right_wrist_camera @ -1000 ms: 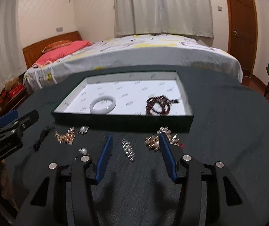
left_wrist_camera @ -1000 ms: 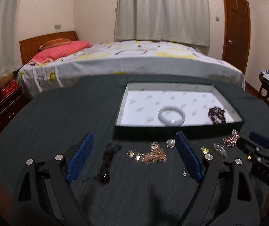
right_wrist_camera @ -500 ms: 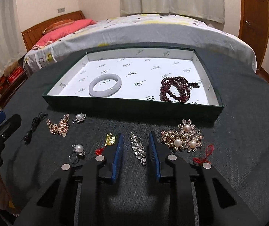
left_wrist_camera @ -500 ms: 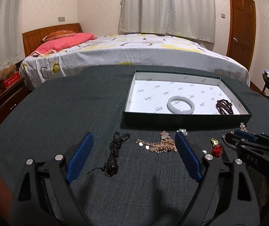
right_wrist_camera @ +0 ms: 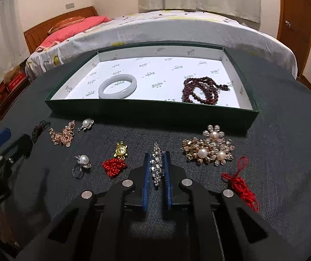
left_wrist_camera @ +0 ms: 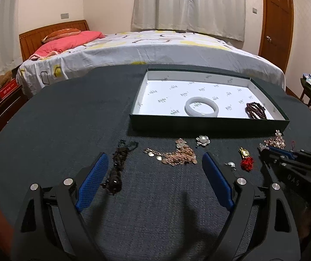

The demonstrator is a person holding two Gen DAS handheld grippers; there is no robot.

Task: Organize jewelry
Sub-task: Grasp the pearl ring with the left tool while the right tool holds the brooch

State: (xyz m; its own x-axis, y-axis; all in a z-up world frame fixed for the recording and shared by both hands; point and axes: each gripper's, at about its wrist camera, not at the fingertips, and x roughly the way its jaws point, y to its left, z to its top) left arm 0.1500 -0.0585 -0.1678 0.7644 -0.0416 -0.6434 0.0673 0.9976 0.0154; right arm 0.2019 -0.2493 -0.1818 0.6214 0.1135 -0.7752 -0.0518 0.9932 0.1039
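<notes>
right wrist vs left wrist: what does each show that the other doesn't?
Right wrist only: right tongs closed around the crystal brooch, plus a red knotted cord.

Left wrist only: left tongs open over bare cloth, and the whole black corded pendant.

Both: green tray holding a jade bangle and garnet beads.

- The left gripper point(left_wrist_camera: 155, 174) is made of matte black plastic, with two long angled arms.
- Its fingers point(left_wrist_camera: 92, 183) carry blue pads with a fine mesh texture.
- Round silver screws point(left_wrist_camera: 67, 181) sit on the joints of each arm.
- The right gripper point(right_wrist_camera: 157, 169) has the same black frame, with triangular openings in the arms.
- Its blue pads point(right_wrist_camera: 146, 183) are narrow and long.
- Seen from the left wrist view, its side shows faint raised letters.
</notes>
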